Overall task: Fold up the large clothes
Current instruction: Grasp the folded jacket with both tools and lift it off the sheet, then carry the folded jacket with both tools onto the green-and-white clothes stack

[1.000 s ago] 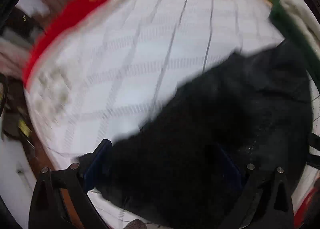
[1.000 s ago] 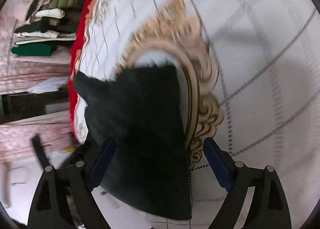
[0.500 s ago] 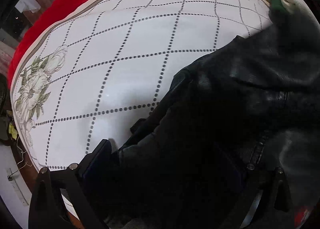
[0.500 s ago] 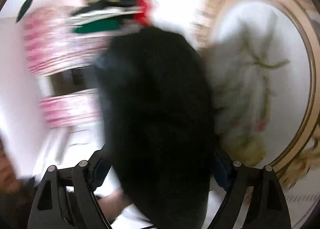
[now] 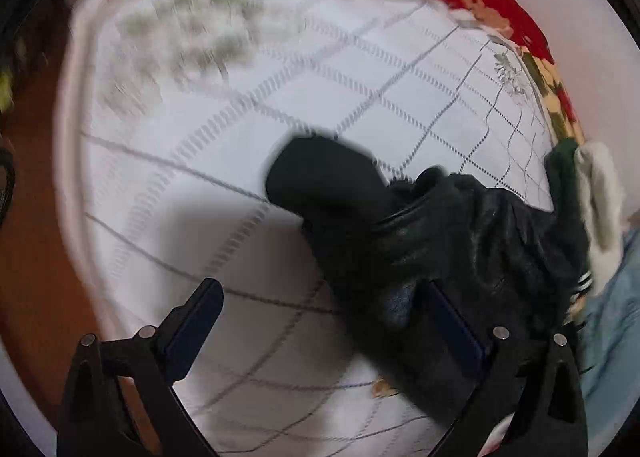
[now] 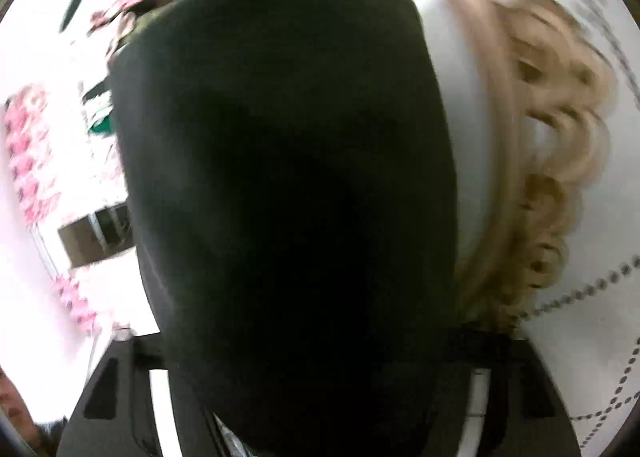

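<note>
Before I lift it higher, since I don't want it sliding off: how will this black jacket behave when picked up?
The black jacket will probably be floppy: it lies crumpled on the white bedspread. Its leather-like sheen suggests it could be slippery and fairly heavy. In the right wrist view it drapes over the camera, so expect sagging.

Left gripper (image 5: 320, 313) held above the bed, jaws spread wide, its right finger (image 5: 452, 321) pressed against dark cloth. Right gripper (image 6: 312, 377) raised; jaws hidden by black fabric, their state unclear.
</note>
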